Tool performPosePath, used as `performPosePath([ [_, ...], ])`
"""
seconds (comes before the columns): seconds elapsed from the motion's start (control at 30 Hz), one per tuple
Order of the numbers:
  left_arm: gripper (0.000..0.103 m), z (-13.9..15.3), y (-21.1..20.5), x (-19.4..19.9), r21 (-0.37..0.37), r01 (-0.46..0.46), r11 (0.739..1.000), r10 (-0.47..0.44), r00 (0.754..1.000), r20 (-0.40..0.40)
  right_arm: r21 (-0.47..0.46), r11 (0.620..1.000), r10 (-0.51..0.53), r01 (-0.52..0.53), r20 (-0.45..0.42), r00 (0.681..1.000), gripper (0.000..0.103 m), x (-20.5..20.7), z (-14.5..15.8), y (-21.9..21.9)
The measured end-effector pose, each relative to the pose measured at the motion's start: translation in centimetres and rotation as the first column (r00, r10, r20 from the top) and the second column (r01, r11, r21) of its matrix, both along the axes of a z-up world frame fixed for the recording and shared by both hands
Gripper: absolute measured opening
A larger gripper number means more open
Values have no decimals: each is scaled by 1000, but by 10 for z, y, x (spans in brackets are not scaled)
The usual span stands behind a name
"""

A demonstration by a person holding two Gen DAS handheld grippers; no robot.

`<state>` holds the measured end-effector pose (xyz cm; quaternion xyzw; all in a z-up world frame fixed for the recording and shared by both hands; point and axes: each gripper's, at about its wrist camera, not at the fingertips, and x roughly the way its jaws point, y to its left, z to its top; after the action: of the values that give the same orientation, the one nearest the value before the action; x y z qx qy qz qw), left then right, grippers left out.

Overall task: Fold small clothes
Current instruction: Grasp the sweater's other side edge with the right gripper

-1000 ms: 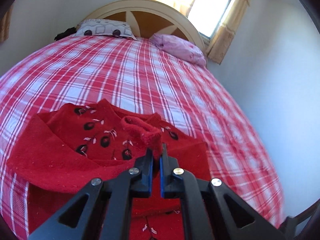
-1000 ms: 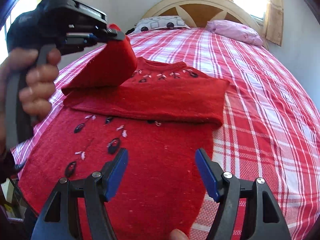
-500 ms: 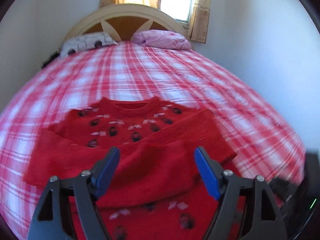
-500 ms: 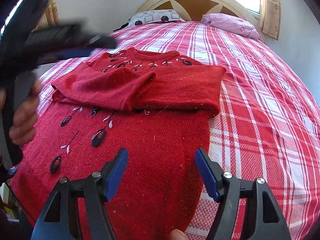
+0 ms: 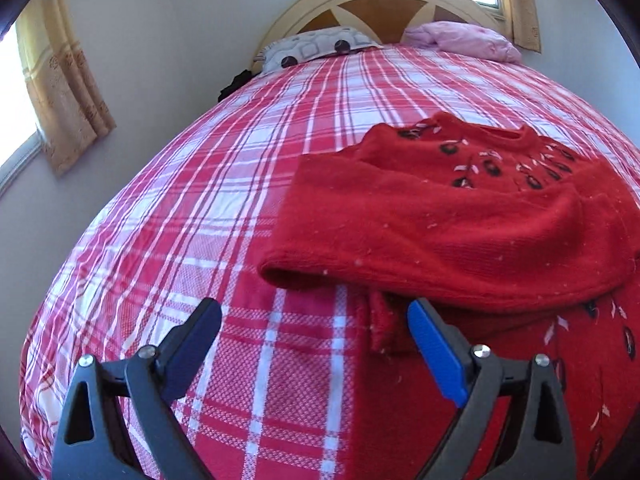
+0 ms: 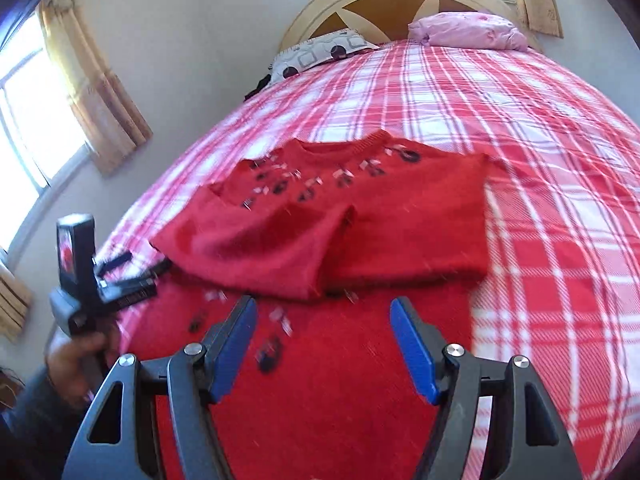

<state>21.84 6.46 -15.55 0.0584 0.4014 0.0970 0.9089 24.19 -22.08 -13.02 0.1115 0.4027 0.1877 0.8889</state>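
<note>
**Both sleeves in, hem fold to come**

At the far left, the left gripper (image 5: pixel 314 344) hangs low over the plaid bedspread (image 5: pixel 248 168), just off the sweater's side edge. Its jaws are opening wide, and nothing but checked cloth shows between them. In the right wrist view the same tool appears at the bed's left edge, gripped by the person's hand (image 6: pixel 78 364).

Moving right, the red sweater (image 6: pixel 340 380) lies flat near the foot of the bed, neckline toward the headboard (image 6: pixel 384 4). The left sleeve (image 6: pixel 256 244) and the right sleeve (image 6: pixel 416 236) are laid across the chest, their cuffs meeting about mid-body.

Over the lower body of the sweater hovers the right gripper (image 6: pixel 324 344), fingers apart, holding nothing.

To my eye the next job is lifting the hem up to the shoulders. Each gripper should pinch a bottom corner through both layers, rise together and level, and carry the hem over without dragging the sleeves askew. A one-sided lift would skew the fold.
</note>
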Motion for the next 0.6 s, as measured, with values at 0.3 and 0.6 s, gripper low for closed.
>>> performPosePath([
  [0.3,97,-9,16,12,-106,-24,994,21,1000,-22,-2,1000,-11,11,-96,995,57,50,-23,24],
  [0.6,103,-20,27,16,-174,-54,983,47,998,-42,-74,996,27,-39,-157,987,12,76,-42,52],
])
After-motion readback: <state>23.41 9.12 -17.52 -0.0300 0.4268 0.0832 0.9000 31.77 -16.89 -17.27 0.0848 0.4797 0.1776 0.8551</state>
